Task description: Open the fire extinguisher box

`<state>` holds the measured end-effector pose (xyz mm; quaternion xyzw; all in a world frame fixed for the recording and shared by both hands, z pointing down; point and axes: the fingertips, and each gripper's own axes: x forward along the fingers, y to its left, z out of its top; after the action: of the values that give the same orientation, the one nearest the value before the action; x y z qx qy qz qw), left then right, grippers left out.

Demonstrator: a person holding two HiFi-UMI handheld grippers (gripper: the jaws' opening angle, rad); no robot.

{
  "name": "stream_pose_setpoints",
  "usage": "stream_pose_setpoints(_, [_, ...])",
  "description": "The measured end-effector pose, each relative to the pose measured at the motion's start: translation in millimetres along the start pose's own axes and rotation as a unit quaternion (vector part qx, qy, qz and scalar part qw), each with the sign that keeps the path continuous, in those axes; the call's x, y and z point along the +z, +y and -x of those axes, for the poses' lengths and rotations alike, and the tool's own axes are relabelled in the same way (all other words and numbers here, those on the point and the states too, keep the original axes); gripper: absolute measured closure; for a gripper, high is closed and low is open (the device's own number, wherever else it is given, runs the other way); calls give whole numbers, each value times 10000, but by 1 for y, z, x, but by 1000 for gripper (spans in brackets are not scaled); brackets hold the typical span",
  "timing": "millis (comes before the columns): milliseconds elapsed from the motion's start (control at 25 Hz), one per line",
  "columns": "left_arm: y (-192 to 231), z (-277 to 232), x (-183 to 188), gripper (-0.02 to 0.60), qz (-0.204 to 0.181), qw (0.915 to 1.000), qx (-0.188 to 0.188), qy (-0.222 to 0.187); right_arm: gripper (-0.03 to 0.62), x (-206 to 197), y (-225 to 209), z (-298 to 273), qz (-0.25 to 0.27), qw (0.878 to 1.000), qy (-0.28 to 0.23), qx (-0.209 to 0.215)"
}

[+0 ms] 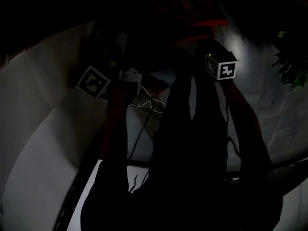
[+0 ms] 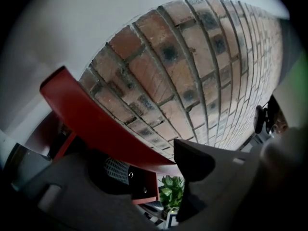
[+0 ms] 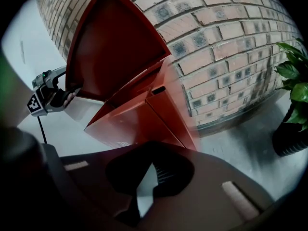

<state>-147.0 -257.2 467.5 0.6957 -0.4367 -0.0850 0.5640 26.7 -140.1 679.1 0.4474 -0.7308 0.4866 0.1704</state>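
R gripper (image 3: 147, 153), nearest in its own view: jaws seen closed together, nothing btwn them. It is held back and angled down at the box (image 3: 139, 119), prob. free as a spare while the other does the lifting.

L gripper (image 2: 144, 177): jaws stood wide apart, edge of the red lid (image 2: 96, 124) run across the gap btwn them. No pad is seen pressed on it, so the lid is judged propped or hooked from below, not pinched. In the R gripper view the L tips are found at the lid's lower-left corner, left-centre of frame; touching or just beside cannot be settled.

The box is set at frame centre, against the brick wall (image 3: 226, 42), on pale floor (image 3: 240, 143). Lid is tilted up, well off the front, so the task is judged largely done. Plant (image 3: 291, 71) at right edge, apart from the box.

Hidden/unclear:
- Box inside is shown only as a dark slot, lower centre of the L gripper view. A mesh-like patch (image 2: 115, 170) is glimpsed; no extinguisher made out.
- Hinge not seen.
- Plant pot cut off by the frame.
- Head view nearly black; little can be read there.
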Motion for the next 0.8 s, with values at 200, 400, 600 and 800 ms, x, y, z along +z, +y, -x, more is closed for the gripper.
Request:
stream_pose_setpoints(200, [-2,-1,0,307,37,10000,-24,11,592,-1,-3,0,100,9999,-11,-22])
stream_pose_setpoints(400, [-4,-2,-1,304,-21,10000,-29,69,594,-2,-4,1,87,10000,-6,-15])
stream_pose_setpoints(600, [-6,-1,0,301,31,10000,-76,9,593,-7,-4,1,72,9999,56,55])
stream_pose_setpoints(800, [-23,1,11,302,-181,9993,-269,-182,594,-5,-6,3,180,9998,46,42])
